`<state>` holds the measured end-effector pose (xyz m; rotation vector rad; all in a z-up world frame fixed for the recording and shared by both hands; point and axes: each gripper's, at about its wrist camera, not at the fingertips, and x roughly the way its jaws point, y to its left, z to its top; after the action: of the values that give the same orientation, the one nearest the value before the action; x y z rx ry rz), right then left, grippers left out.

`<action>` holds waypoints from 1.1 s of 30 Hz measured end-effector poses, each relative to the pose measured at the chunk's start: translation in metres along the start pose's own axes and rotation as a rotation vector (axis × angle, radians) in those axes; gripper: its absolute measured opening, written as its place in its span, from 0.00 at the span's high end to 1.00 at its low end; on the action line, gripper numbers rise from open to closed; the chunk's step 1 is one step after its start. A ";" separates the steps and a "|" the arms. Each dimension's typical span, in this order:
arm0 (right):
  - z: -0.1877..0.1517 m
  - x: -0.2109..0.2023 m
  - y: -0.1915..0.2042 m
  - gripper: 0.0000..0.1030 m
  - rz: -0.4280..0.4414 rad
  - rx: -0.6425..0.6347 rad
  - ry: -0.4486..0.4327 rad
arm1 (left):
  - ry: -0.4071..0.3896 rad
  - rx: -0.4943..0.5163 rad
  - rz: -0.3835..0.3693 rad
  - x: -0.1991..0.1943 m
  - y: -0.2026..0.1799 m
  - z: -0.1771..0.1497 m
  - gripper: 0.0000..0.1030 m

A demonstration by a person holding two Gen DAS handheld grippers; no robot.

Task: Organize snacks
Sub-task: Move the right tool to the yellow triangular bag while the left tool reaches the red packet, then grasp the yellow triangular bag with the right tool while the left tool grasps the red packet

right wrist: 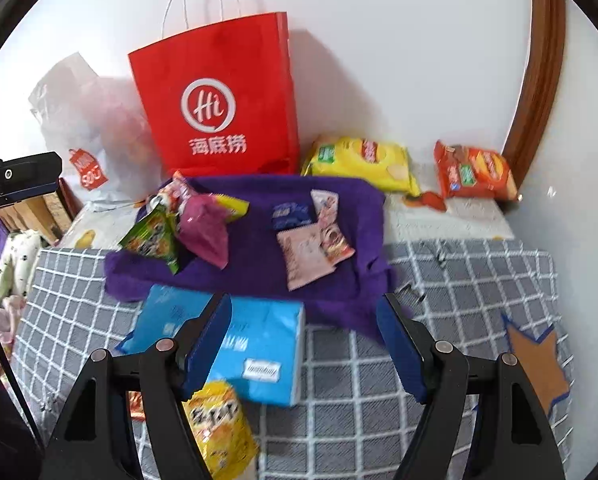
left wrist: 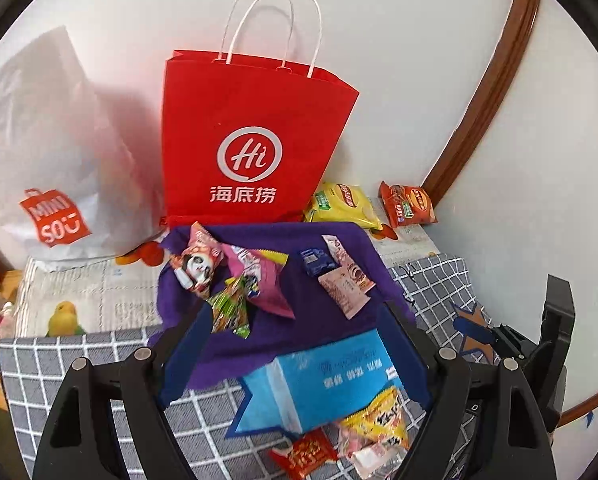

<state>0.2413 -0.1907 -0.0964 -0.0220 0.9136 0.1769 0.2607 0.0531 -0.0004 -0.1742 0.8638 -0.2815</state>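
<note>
Both claws are spread wide and hold nothing. The left claw hangs over the blue tissue pack, and the right claw hangs just beside it. Small snacks lie on the purple cloth, maybe to keep them in one spot. The red bag stands open against the wall, likely so snacks can drop in. Two chip bags wait beside it.
</note>
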 end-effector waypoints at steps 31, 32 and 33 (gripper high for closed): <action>-0.090 0.005 0.022 0.62 0.110 -0.040 0.053 | 0.119 -0.110 0.078 -0.006 0.017 -0.129 0.21; -0.092 0.001 0.016 0.62 0.094 -0.038 0.042 | 0.130 -0.112 0.082 0.000 0.016 -0.133 0.21; -0.094 -0.002 0.006 0.62 0.065 -0.037 0.028 | 0.137 -0.114 0.087 0.005 0.015 -0.137 0.21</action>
<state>0.1647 -0.1936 -0.1518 -0.0287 0.9397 0.2547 0.1610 0.0608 -0.0949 -0.2252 1.0216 -0.1644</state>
